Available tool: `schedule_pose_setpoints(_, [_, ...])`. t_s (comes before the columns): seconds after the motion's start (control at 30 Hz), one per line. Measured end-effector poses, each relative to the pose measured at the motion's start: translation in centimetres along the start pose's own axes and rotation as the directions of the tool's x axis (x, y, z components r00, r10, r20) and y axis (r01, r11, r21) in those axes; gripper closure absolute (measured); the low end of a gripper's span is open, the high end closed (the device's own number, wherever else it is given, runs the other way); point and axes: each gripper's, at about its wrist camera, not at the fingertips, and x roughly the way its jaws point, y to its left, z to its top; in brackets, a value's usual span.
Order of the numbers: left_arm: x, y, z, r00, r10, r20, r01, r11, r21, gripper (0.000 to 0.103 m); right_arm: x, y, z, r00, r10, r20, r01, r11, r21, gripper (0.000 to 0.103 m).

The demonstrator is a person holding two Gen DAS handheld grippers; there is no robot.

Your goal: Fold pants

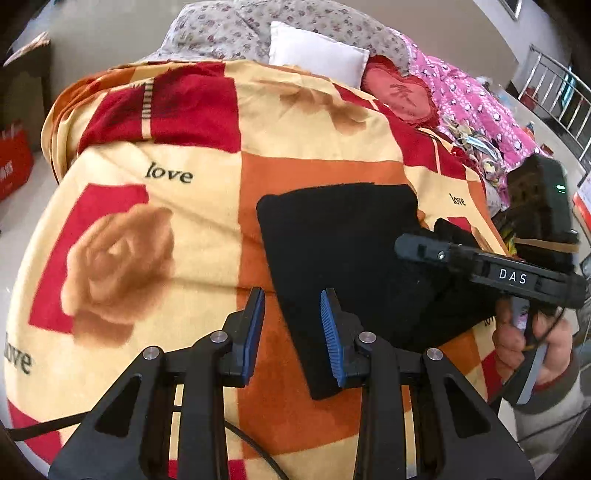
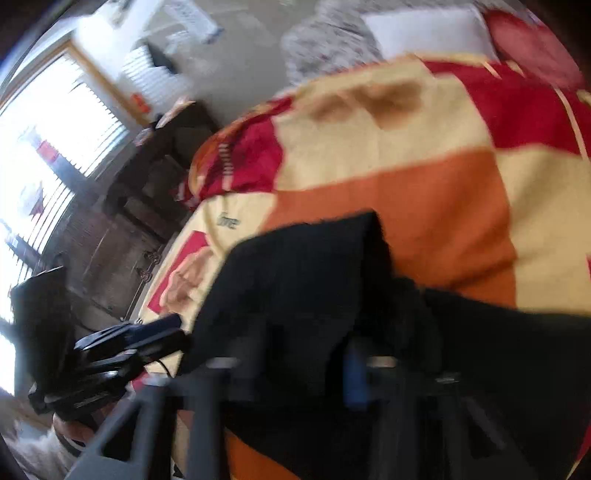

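Note:
The black pants (image 1: 347, 258) lie partly folded on the orange, red and cream blanket (image 1: 159, 236). My left gripper (image 1: 293, 325) is open and empty, its blue-padded fingers (image 1: 330, 332) just above the pants' near left edge. My right gripper (image 1: 413, 245) reaches in from the right over the pants' right side. In the blurred right wrist view the pants (image 2: 306, 295) cover the fingers; one blue pad (image 2: 352, 373) shows among the black cloth. Whether it is shut on the cloth is unclear. The left gripper also shows in that view (image 2: 147, 332).
A white pillow (image 1: 314, 48), a floral cover (image 1: 229, 33) and a pink quilt (image 1: 469, 99) lie at the bed's far end. A red box (image 1: 13, 162) stands on the floor at left. A dark wooden cabinet (image 2: 122, 236) stands beside the bed.

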Motion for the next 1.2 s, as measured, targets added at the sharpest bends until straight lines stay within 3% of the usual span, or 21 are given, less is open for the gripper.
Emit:
schedule_pose_setpoints(0.03, [-0.3,-0.1,0.1,1.000,-0.001,0.007,0.001,1.000,0.004,0.074,-0.4,0.3,0.1,1.000,-0.005,0.018,0.005,1.000,-0.011,0.095])
schedule_pose_setpoints(0.2, [-1.9,-2.5,1.8,0.997,-0.043,0.067,0.040,0.998,0.045,0.074,-6.4,1.8,0.1,0.989,0.025,0.148,-0.013,0.996,-0.084,0.096])
schedule_pose_setpoints(0.27, [-2.4,-3.8,2.1,0.994,-0.062,0.086,0.054,0.995,0.083,0.074,-9.1,1.5,-0.2,0.980,0.001,0.199,0.016,0.996,-0.086,0.096])
schedule_pose_setpoints(0.33, [-2.2,-5.5,2.5,0.992,-0.089,0.094,0.077,0.990,0.122,0.067,-12.0,0.3,-0.9,0.971,-0.030,0.236,0.045,0.997,-0.060,0.096])
schedule_pose_setpoints(0.47, [0.1,-8.4,2.6,0.991,-0.123,0.049,0.113,0.978,0.173,0.067,-15.7,-2.7,-2.6,0.959,-0.111,0.263,0.112,0.994,0.009,0.096])
schedule_pose_setpoints(0.57, [2.1,-9.8,2.3,0.994,-0.113,0.004,0.110,0.973,0.201,0.067,-15.6,-4.8,-3.8,0.953,-0.209,0.221,0.205,0.978,0.041,0.096])
schedule_pose_setpoints(0.67, [3.4,-10.7,2.0,0.997,-0.073,0.000,0.071,0.970,0.232,0.065,-12.2,-7.7,-4.7,0.956,-0.270,0.111,0.264,0.962,0.069,0.094])
schedule_pose_setpoints(0.73, [3.3,-10.7,2.2,0.998,-0.063,-0.007,0.063,0.969,0.238,0.065,-11.9,-8.7,-5.2,0.958,-0.259,0.119,0.248,0.964,0.098,0.091])
schedule_pose_setpoints(0.77, [3.2,-10.7,2.3,0.998,-0.063,-0.012,0.064,0.969,0.237,0.065,-12.6,-8.9,-5.1,0.961,-0.245,0.129,0.231,0.966,0.117,0.084])
schedule_pose_setpoints(0.83, [2.8,-10.5,2.7,0.998,-0.058,-0.012,0.059,0.970,0.236,0.065,-14.2,-8.8,-4.8,0.941,-0.295,0.163,0.276,0.952,0.129,0.072])
schedule_pose_setpoints(0.87, [2.6,-10.5,3.0,0.999,-0.051,-0.006,0.051,0.970,0.239,0.065,-15.0,-8.6,-4.6,0.928,-0.321,0.188,0.301,0.945,0.128,0.071])
schedule_pose_setpoints(0.9, [2.6,-10.6,3.3,0.999,-0.040,0.001,0.038,0.969,0.244,0.065,-15.8,-8.3,-4.4,0.922,-0.325,0.210,0.305,0.945,0.121,0.071])
schedule_pose_setpoints(1.03, [3.5,-10.9,4.4,1.000,-0.008,0.008,0.005,0.972,0.237,0.065,-15.4,-5.7,-3.2,0.942,-0.262,0.208,0.267,0.964,0.005,0.071])
schedule_pose_setpoints(1.13, [4.8,-11.3,4.9,1.000,0.024,0.015,-0.026,0.977,0.210,0.064,-12.5,-4.1,-2.3,0.941,-0.298,0.162,0.311,0.949,-0.058,0.071])
schedule_pose_setpoints(1.2, [5.5,-11.5,5.1,0.998,0.052,0.026,-0.057,0.976,0.210,0.058,-10.6,-4.4,-2.1,0.930,-0.344,0.131,0.355,0.932,-0.070,0.071])
